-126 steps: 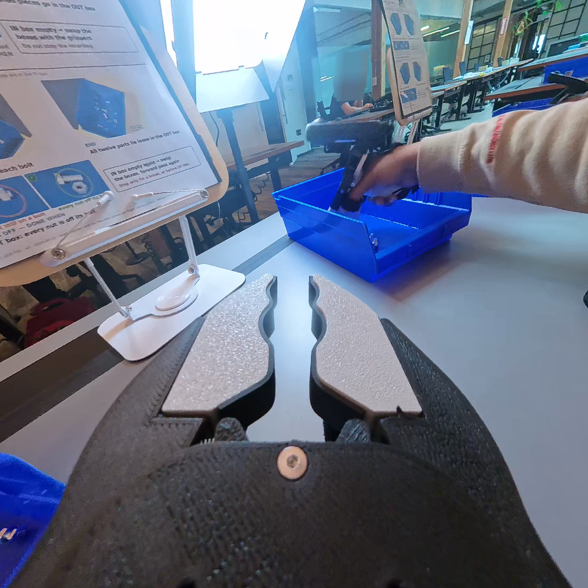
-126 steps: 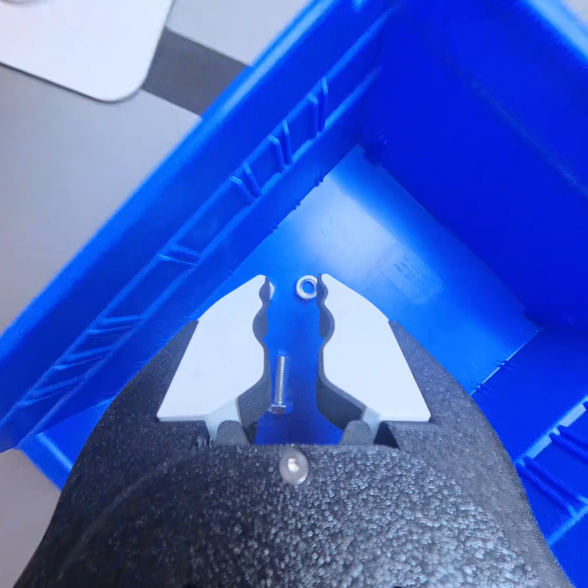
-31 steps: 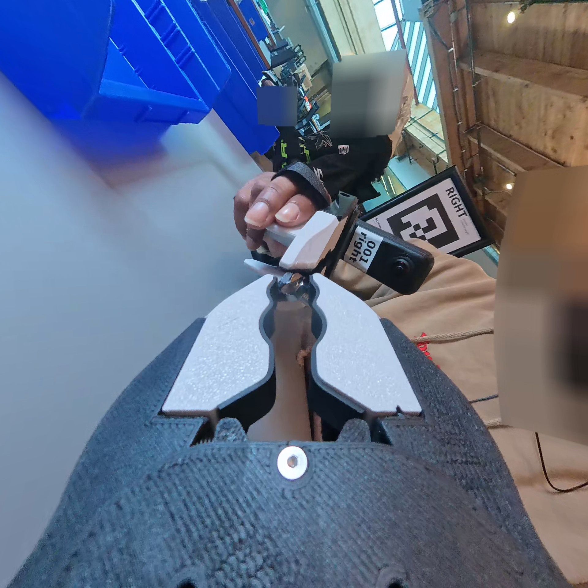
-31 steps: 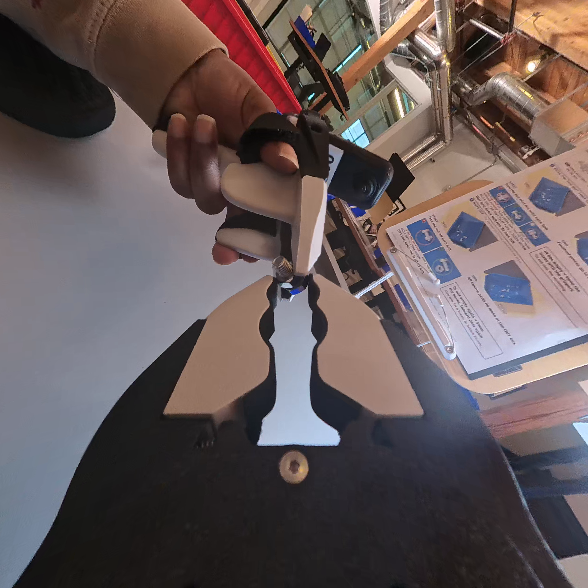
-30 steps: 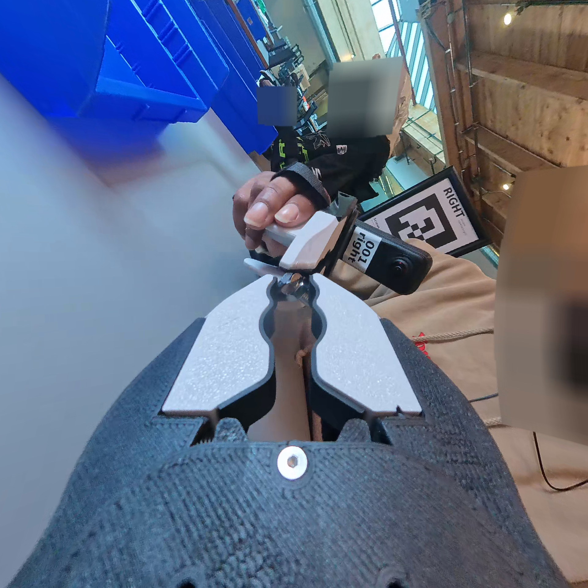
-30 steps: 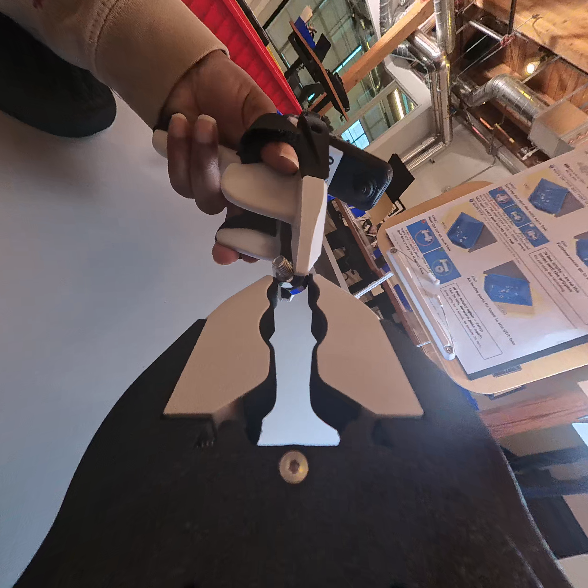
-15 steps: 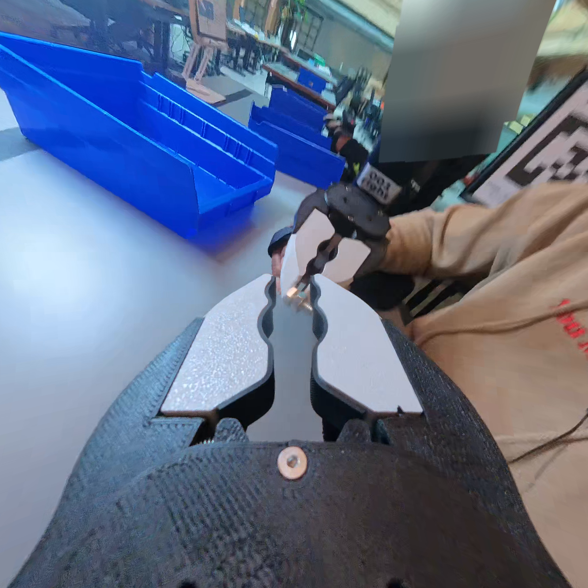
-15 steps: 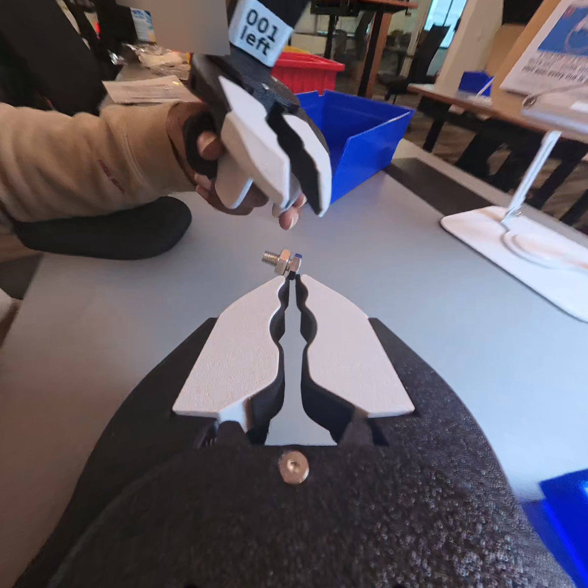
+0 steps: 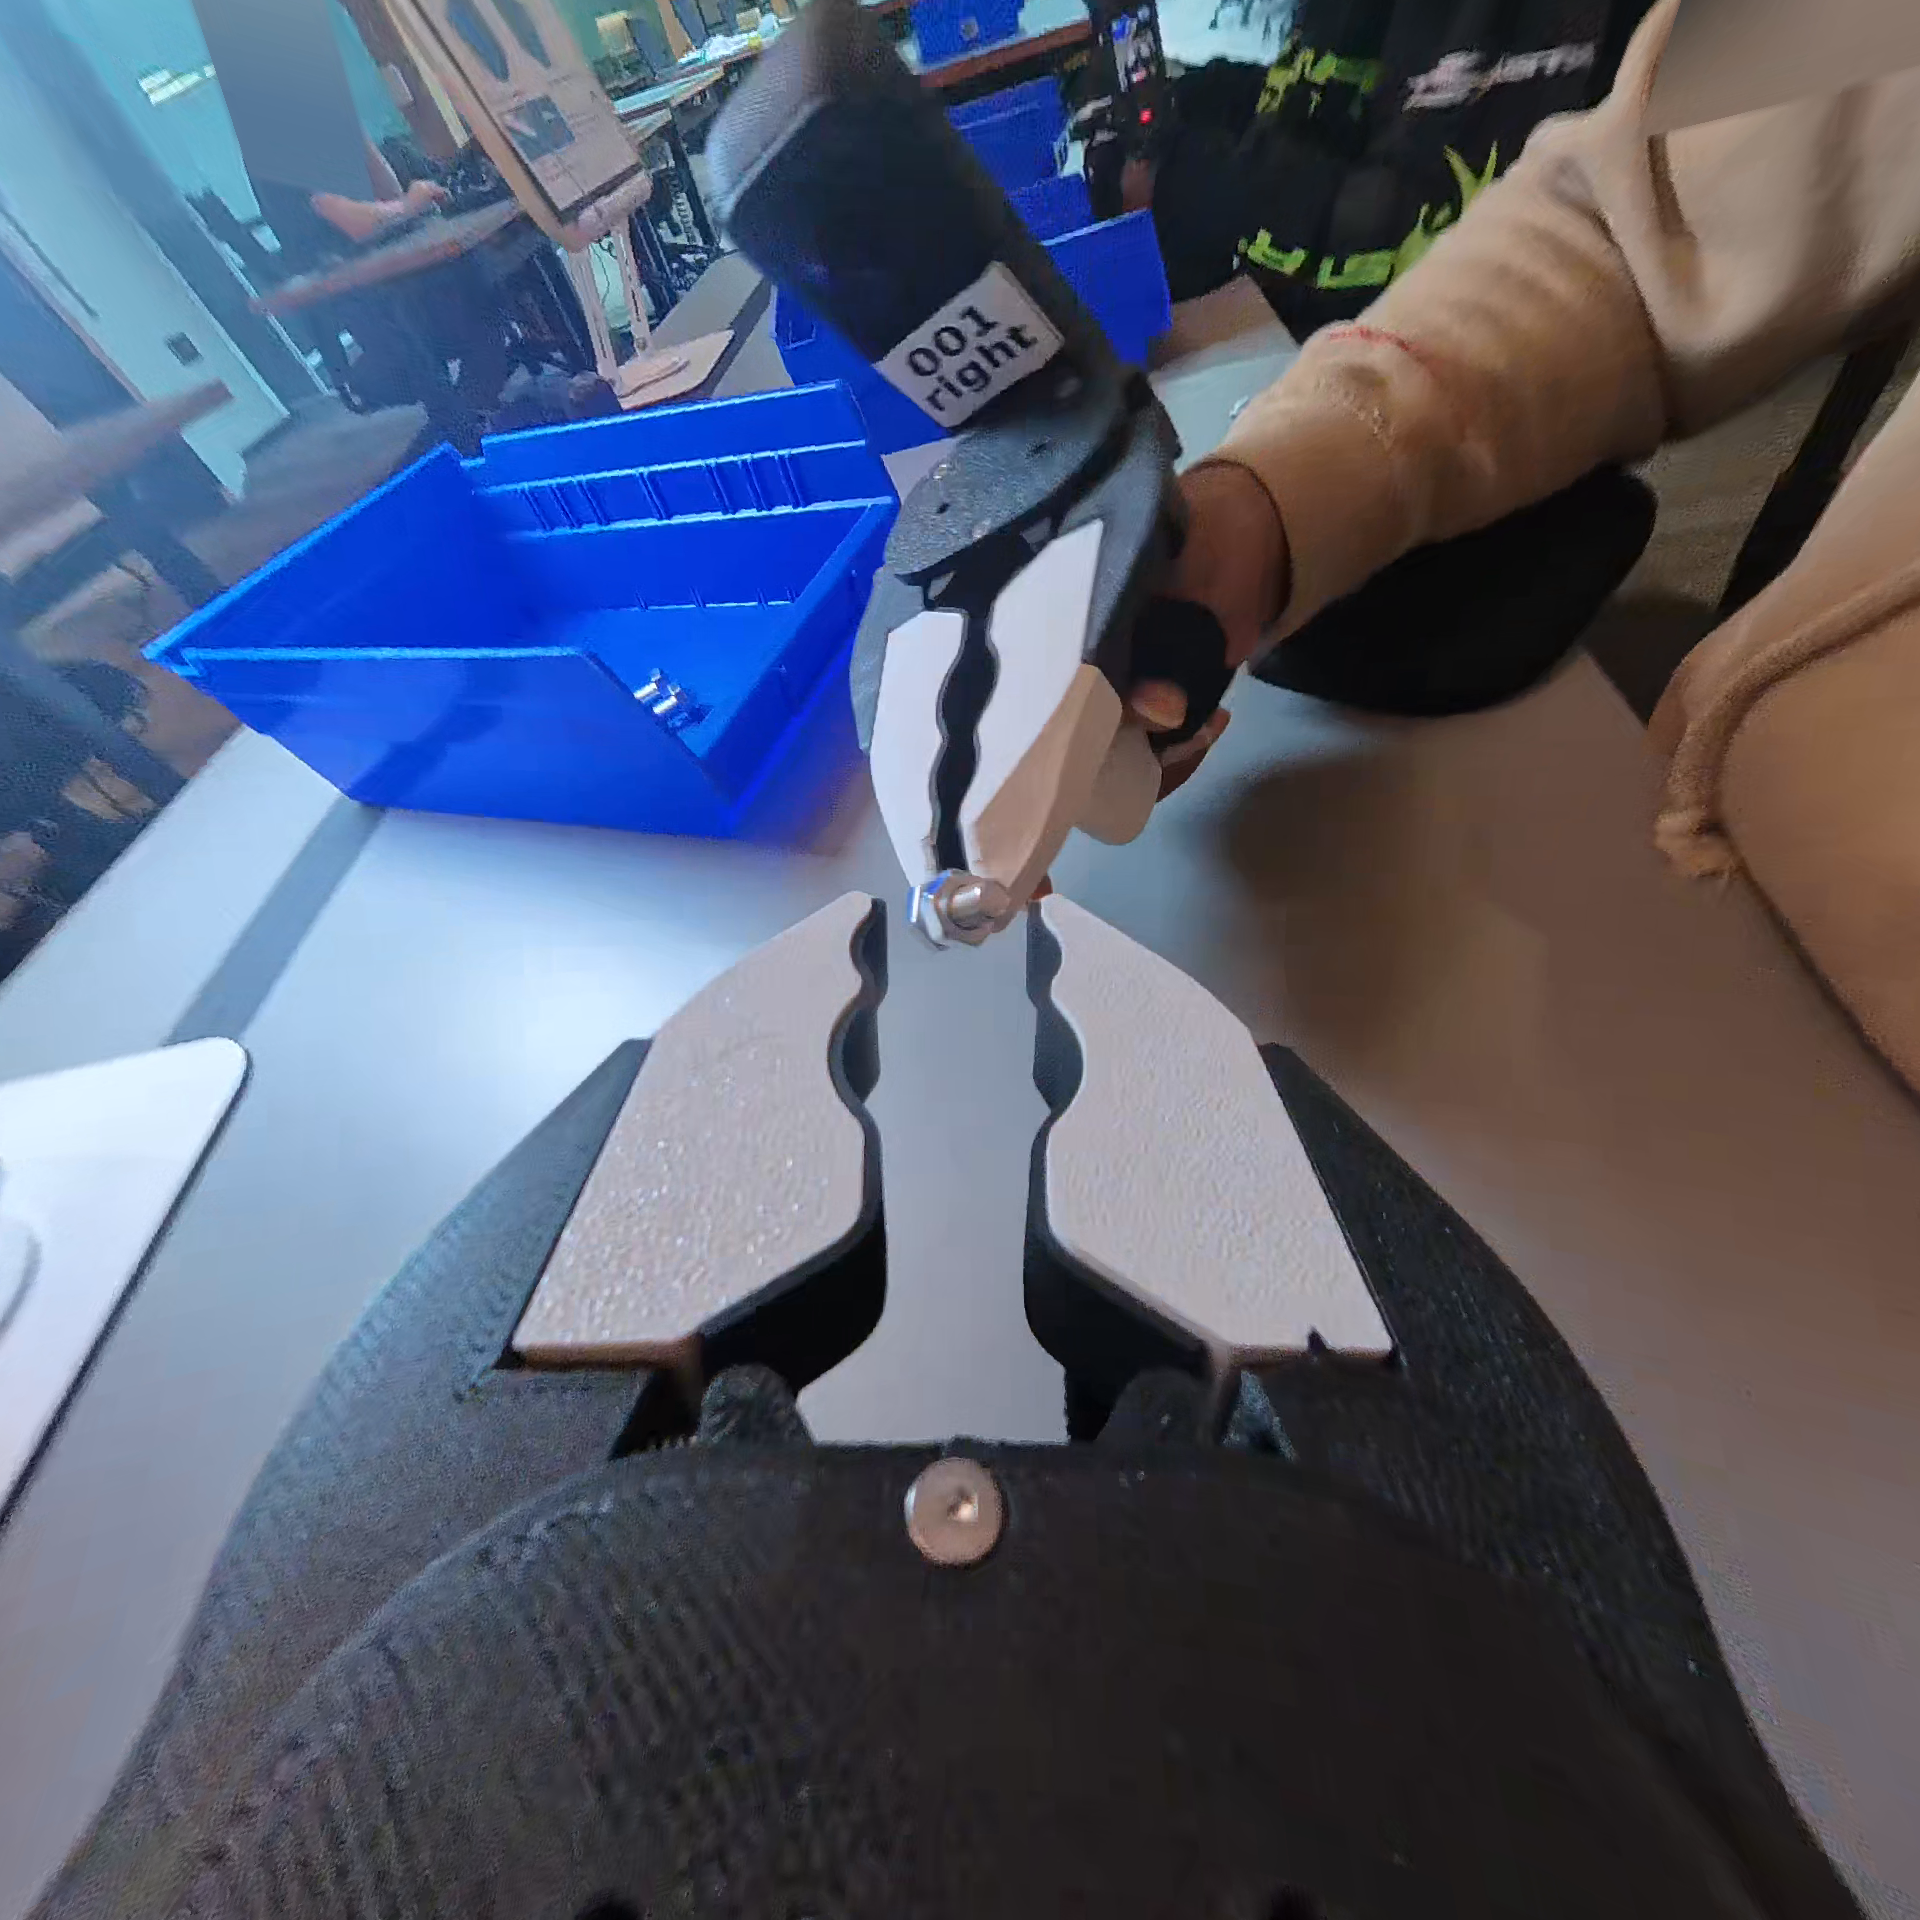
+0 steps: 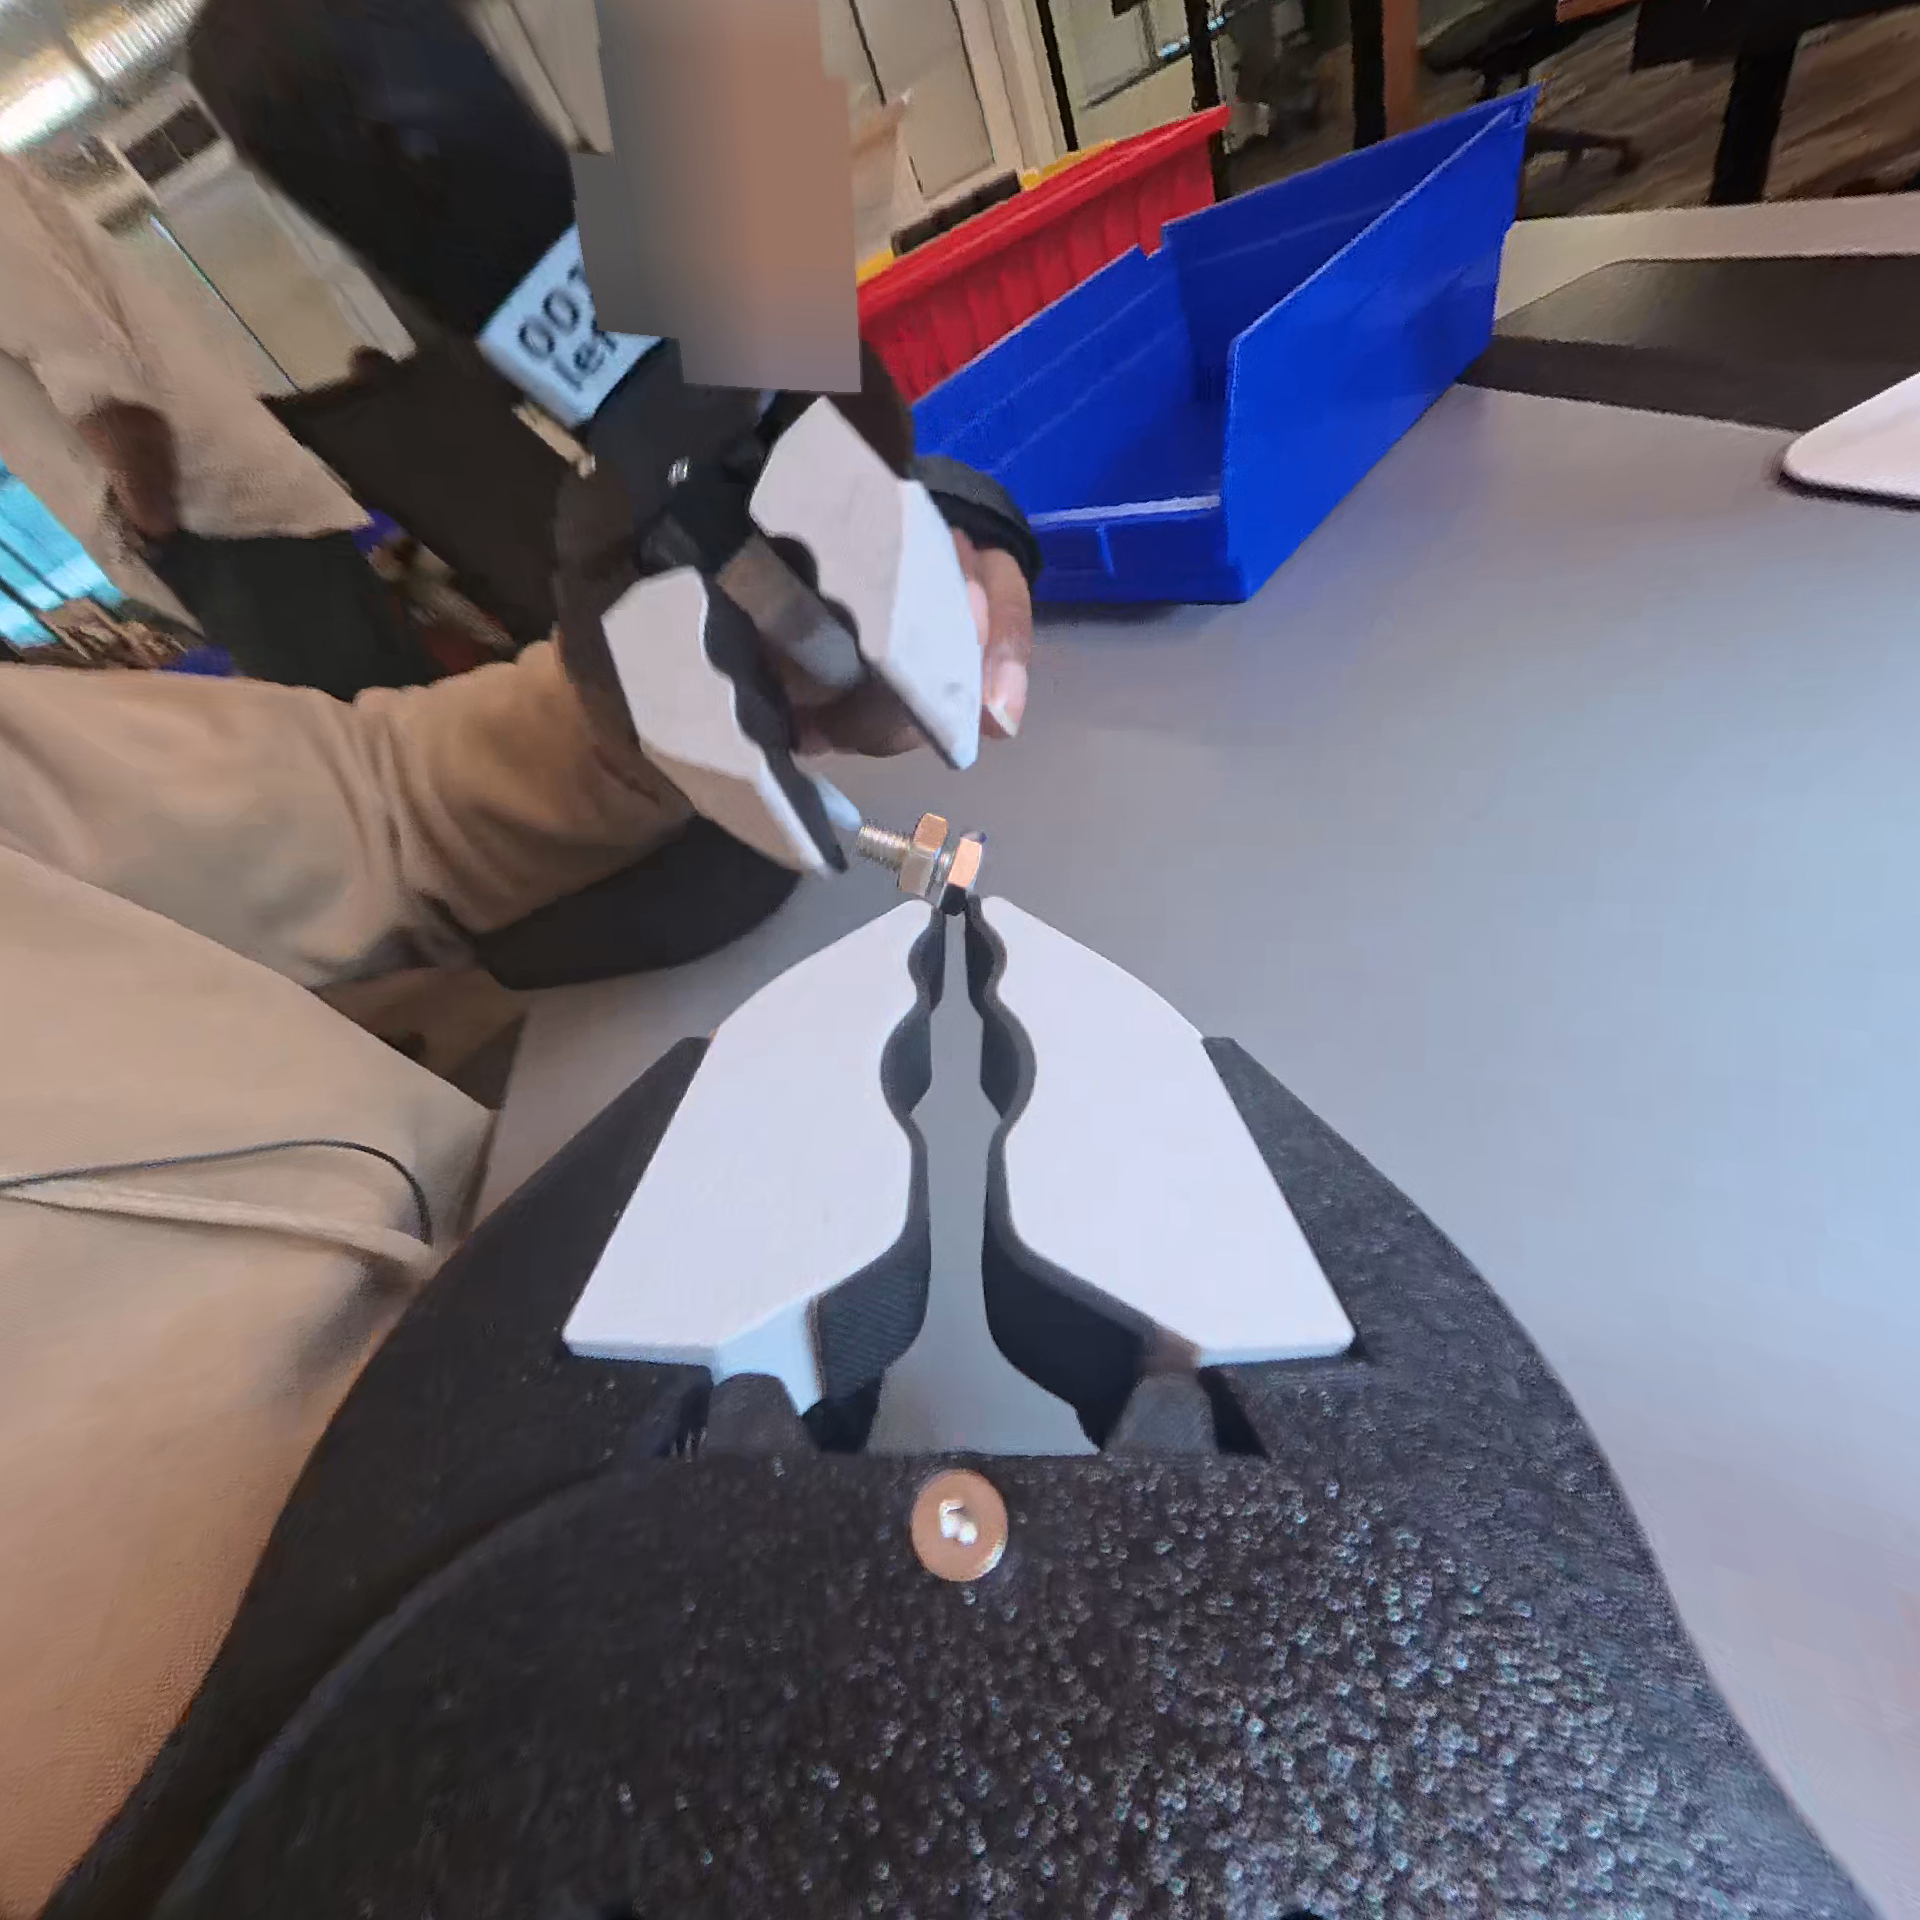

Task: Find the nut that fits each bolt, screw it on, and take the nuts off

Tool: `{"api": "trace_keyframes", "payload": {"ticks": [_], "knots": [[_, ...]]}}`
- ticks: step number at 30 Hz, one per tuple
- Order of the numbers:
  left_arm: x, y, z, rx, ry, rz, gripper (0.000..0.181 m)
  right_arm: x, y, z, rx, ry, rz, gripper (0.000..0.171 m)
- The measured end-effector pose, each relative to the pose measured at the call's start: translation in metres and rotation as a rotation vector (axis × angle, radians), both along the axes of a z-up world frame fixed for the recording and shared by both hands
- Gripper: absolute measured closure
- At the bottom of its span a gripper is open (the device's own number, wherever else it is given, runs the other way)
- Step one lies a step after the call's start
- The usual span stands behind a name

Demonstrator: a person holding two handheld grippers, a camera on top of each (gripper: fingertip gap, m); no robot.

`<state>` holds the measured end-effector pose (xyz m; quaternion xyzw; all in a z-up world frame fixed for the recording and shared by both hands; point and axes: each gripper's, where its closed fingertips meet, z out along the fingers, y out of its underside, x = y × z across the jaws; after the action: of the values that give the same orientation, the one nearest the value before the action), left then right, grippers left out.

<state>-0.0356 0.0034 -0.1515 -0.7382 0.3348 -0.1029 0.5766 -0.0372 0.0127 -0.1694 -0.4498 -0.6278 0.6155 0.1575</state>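
A small silver bolt (image 10: 966, 864) with a silver nut (image 10: 923, 852) threaded on it is held level above the grey table. My right gripper (image 10: 948, 906) is shut on the bolt's head end. It also shows in the left wrist view (image 9: 961, 875), coming down from above onto the bolt (image 9: 975, 906) and nut (image 9: 935, 916). My left gripper (image 9: 954, 912) is open, with the nut in the gap between its tips. In the right wrist view the left gripper (image 10: 894, 800) comes from the upper left, jaws apart, with one fingertip (image 10: 810, 831) beside the thread end.
A blue bin (image 9: 416, 655) stands beyond the grippers and holds loose silver parts (image 9: 665, 698). Another blue bin (image 10: 1340, 343) and a red bin (image 10: 1039, 229) stand at the far side. A white stand base (image 9: 94, 1164) lies at the left. A black pad (image 9: 1455, 613) lies under the person's forearm. The tips of both grippers are at nearly the same place.
One second ago my left fingertips were at the nut on the bolt. They then came off it. Both grippers turned, and my left gripper now brackets the nut, open.
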Motion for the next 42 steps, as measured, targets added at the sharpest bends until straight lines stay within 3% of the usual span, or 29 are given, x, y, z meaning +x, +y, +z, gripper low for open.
{"api": "trace_keyframes", "payload": {"ticks": [9,15,19,24,31,42], "knots": [[0.008,0.006,0.000,0.138,0.255,0.060,0.172,0.003,-0.003,0.004,-0.151,-0.078,0.039,0.169],[0.008,0.004,0.006,0.090,0.098,0.036,0.174,0.005,-0.007,0.005,-0.098,-0.031,0.051,0.168],[0.002,0.003,0.022,0.047,-0.133,0.029,0.174,0.004,-0.004,0.008,0.125,0.102,0.001,0.149],[0.006,0.002,0.030,-0.011,-0.290,-0.008,0.174,0.001,-0.005,0.018,0.359,0.272,-0.090,0.147],[0.016,-0.002,0.023,-0.045,-0.264,-0.056,0.174,0.006,-0.013,0.020,0.284,0.254,-0.032,0.156],[0.022,-0.005,0.020,-0.072,-0.253,-0.093,0.174,0.010,-0.019,0.017,0.252,0.243,0.026,0.155]]}}
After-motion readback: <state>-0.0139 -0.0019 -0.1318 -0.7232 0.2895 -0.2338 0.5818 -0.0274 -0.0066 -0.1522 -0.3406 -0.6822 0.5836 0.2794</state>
